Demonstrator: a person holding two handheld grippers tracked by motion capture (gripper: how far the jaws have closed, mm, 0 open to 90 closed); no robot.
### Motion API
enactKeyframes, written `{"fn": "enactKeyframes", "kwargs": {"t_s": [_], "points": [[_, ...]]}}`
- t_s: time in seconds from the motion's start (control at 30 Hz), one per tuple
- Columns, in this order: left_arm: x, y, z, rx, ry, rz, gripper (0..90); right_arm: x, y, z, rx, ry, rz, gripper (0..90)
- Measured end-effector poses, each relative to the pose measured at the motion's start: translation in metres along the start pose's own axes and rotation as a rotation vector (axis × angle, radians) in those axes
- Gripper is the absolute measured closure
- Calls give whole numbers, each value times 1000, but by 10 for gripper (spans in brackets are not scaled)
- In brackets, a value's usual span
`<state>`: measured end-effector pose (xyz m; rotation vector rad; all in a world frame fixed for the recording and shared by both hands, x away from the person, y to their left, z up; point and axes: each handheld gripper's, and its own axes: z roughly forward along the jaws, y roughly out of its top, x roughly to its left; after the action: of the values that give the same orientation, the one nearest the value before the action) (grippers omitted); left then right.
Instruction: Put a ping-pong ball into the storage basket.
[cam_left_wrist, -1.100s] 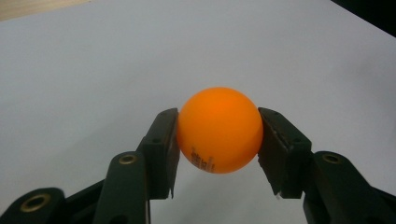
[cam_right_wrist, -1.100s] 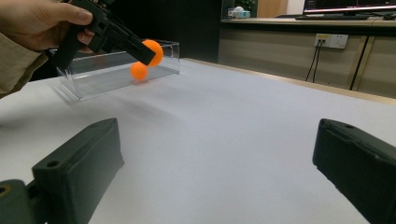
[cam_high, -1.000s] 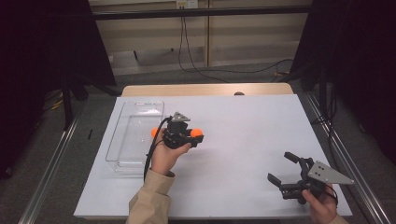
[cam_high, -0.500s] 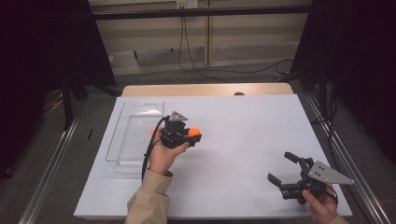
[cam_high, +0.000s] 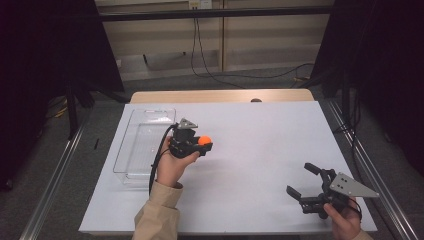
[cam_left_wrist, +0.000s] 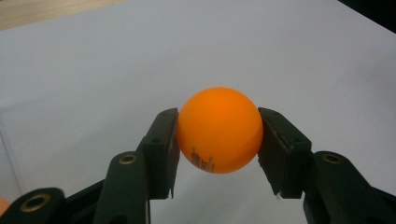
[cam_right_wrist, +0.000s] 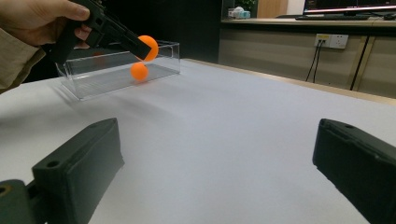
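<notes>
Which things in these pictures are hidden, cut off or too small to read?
- Print on the held orange ball: left gripper view, too small and blurred to read.
- Second orange ball: right gripper view; whether it lies inside the clear box or beside it cannot be told, and in the high view the left gripper hides that spot.
- Right gripper: high view, its hand is cut off by the bottom edge.
</notes>
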<state>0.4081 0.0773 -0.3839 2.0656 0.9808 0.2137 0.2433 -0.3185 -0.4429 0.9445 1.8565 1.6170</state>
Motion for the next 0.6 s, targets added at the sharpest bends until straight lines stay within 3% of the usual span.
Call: {"fn": "enactKeyframes", "kwargs": {"t_s": [0.6], "points": [[6,0,-9,-2,20,-16,509,0,0,0,1,1,-2,11]]}}
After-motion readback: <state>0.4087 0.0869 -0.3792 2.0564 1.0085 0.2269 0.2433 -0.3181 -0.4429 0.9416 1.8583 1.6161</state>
